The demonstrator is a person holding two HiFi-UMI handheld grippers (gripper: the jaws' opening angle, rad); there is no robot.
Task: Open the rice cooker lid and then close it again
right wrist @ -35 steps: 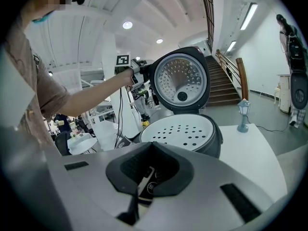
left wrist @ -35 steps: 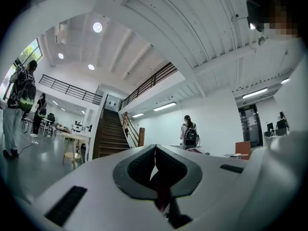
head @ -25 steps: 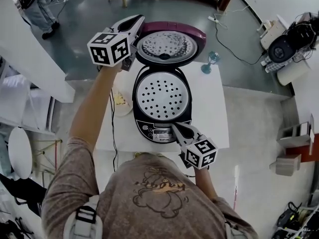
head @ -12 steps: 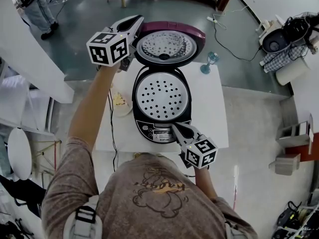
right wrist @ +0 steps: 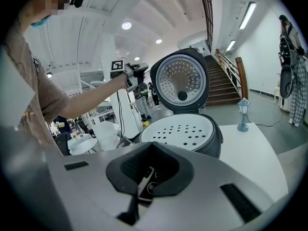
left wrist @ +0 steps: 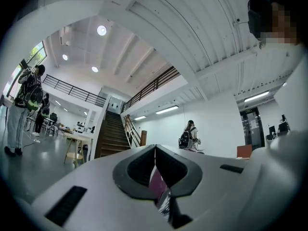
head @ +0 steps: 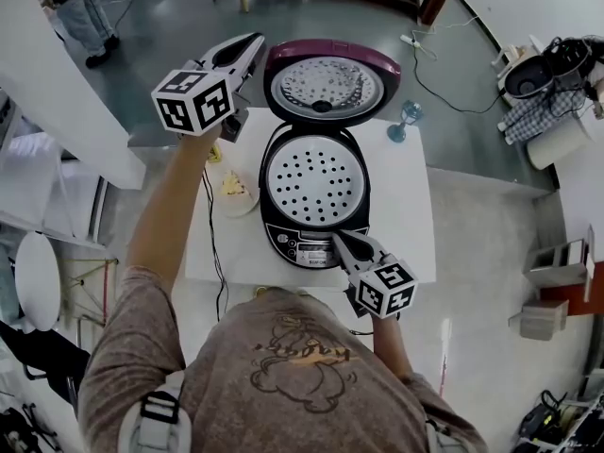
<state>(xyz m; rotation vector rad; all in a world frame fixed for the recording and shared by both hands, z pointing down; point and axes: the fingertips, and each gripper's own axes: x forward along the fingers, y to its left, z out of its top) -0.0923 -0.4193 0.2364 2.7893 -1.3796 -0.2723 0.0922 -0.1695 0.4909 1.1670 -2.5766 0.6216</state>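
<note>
A lantern (head: 408,118) and a dish (head: 237,194) flank the rice cooker (head: 314,182); its raised lid (head: 330,83) stands beside your left tongs (head: 255,41), its front at your right tongs (head: 337,239), both pressed together.

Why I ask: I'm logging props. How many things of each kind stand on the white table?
Rice cooker, lid open: 1
Small lantern ornament: 1
Plate with something yellowish on it: 1
Total: 3
</note>
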